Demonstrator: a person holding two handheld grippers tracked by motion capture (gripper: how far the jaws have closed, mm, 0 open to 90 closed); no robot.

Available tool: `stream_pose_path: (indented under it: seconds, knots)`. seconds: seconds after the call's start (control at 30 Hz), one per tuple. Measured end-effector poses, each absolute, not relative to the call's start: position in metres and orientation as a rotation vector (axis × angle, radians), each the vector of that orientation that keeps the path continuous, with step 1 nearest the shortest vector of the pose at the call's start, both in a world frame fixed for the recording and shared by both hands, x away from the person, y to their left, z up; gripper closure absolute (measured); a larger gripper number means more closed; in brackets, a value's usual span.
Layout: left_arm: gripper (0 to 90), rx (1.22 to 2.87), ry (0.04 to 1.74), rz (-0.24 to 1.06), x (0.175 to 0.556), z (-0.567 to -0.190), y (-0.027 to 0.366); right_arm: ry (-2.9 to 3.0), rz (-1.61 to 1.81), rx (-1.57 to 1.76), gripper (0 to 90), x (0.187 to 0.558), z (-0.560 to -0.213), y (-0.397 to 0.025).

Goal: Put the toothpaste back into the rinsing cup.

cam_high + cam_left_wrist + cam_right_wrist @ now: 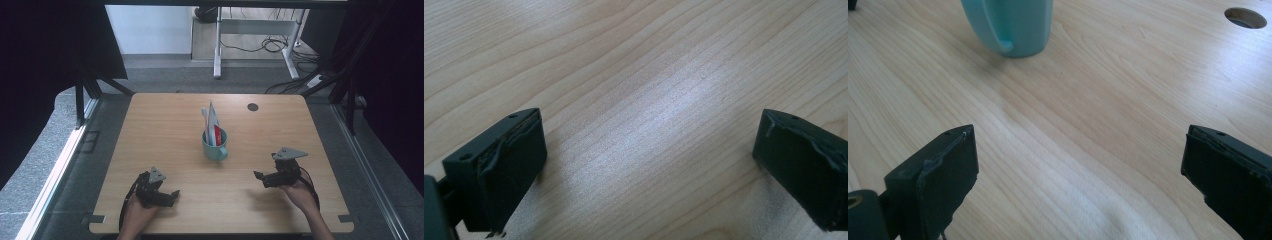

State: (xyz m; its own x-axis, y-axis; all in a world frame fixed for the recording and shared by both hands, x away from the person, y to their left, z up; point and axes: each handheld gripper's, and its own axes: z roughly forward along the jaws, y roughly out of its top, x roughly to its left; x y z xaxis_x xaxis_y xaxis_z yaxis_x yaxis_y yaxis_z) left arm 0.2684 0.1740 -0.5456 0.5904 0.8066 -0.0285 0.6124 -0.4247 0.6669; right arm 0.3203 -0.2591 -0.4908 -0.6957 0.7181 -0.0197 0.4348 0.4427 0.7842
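Observation:
A teal mug (215, 146) stands upright near the middle of the wooden table (165, 120), holding a white toothbrush (204, 120) and a red-and-white toothpaste tube (214, 124). My left gripper (170, 196) rests near the front left, open, with bare wood between its jaws (649, 165). My right gripper (260, 177) sits at the front right, open and empty (1078, 175), pointing toward the mug (1010, 25), whose handle faces it.
A round cable hole (252, 107) sits in the table's far right part (1245, 17). Beyond the table stand white desk legs (218, 45) with cables on the floor (272, 45). Dark curtains hang on both sides.

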Motion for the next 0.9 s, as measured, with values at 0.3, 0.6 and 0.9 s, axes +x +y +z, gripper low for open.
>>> stream_pose_path:
  seconds: [0.3,0.6,0.9]
  knots:
    - [0.8,2.178,1.122,0.395,0.268,-0.546,0.174,2.335,1.118,1.012,1.4,0.302,-0.502,-0.273]
    - [0.8,2.181,1.118,0.398,0.268,-0.546,0.174,2.33,1.097,1.061,1.4,0.287,-0.518,-0.289]
    - [0.8,2.179,1.121,0.398,0.268,-0.546,0.174,2.335,1.063,1.119,1.4,0.277,-0.535,-0.302]
